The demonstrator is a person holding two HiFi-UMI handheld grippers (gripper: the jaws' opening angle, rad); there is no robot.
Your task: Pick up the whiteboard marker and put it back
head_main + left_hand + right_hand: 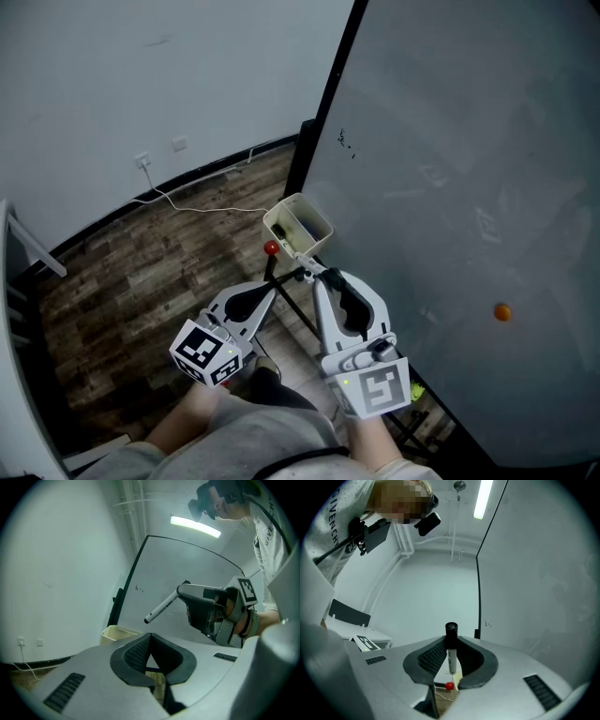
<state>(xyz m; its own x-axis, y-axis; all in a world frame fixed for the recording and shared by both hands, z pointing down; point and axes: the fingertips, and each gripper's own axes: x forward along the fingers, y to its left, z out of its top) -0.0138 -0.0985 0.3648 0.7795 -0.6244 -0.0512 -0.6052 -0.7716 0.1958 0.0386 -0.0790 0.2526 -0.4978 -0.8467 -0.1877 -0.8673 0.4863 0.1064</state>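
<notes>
The whiteboard marker (pixel 451 654), a white barrel with a black end, stands upright between the pads of my right gripper (pixel 451 660), which is shut on it. From the left gripper view the marker (pixel 162 607) sticks out forward and down from the right gripper (pixel 185 590), in front of the whiteboard (pixel 187 569). In the head view the marker (pixel 305 273) is small at the right gripper's (pixel 317 274) tips, just below a cream tray (pixel 298 225) at the whiteboard's (pixel 450 187) corner. My left gripper (pixel 284 280) sits close beside it, shut and empty, fingertips meeting (pixel 150 638).
A red ball (pixel 271 248) sits by the tray, and also shows below the marker as the same red ball (pixel 449 685). An orange magnet (pixel 502 312) sticks to the board. A white cable (pixel 187 202) runs over the wood floor from a wall socket (pixel 142 160). Black stand legs pass under the grippers.
</notes>
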